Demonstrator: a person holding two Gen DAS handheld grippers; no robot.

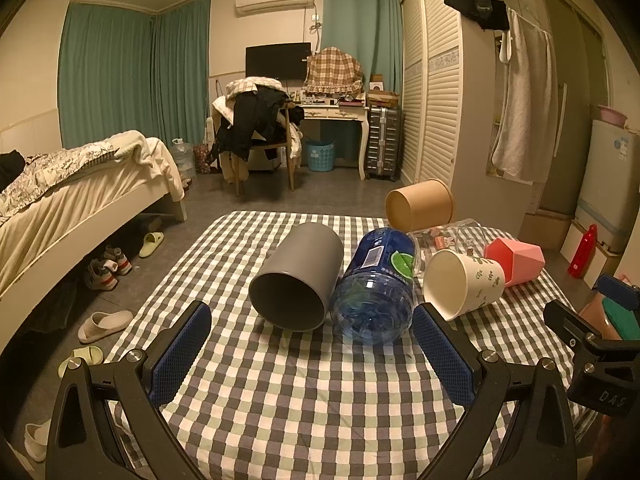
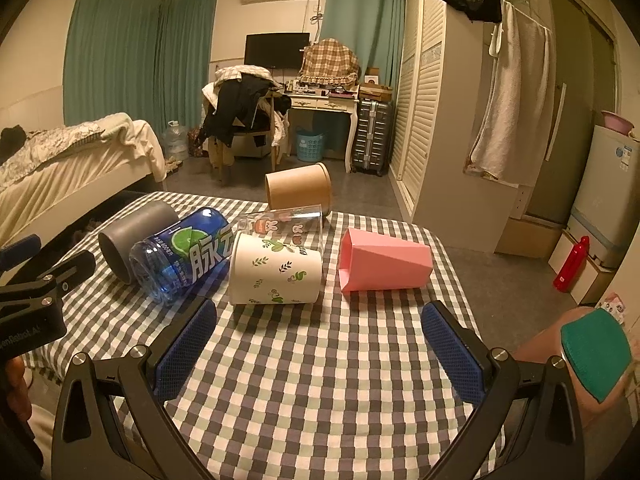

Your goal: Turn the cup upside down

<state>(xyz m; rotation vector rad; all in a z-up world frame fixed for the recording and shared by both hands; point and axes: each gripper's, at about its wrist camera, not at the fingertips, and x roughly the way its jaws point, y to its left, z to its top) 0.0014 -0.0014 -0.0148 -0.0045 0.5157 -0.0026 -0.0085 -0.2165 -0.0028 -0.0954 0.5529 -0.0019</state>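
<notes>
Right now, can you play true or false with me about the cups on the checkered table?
1. The grey cup lies on its side. True.
2. The pink cup stands upright. False: it lies on its side too.
3. The blue bottle lies between the grey cup and the white leaf-print cup. True.
4. The left hand-held gripper is squeezing the grey cup. False: it is open and holds nothing.
5. The right hand-held gripper is open. True.
</notes>
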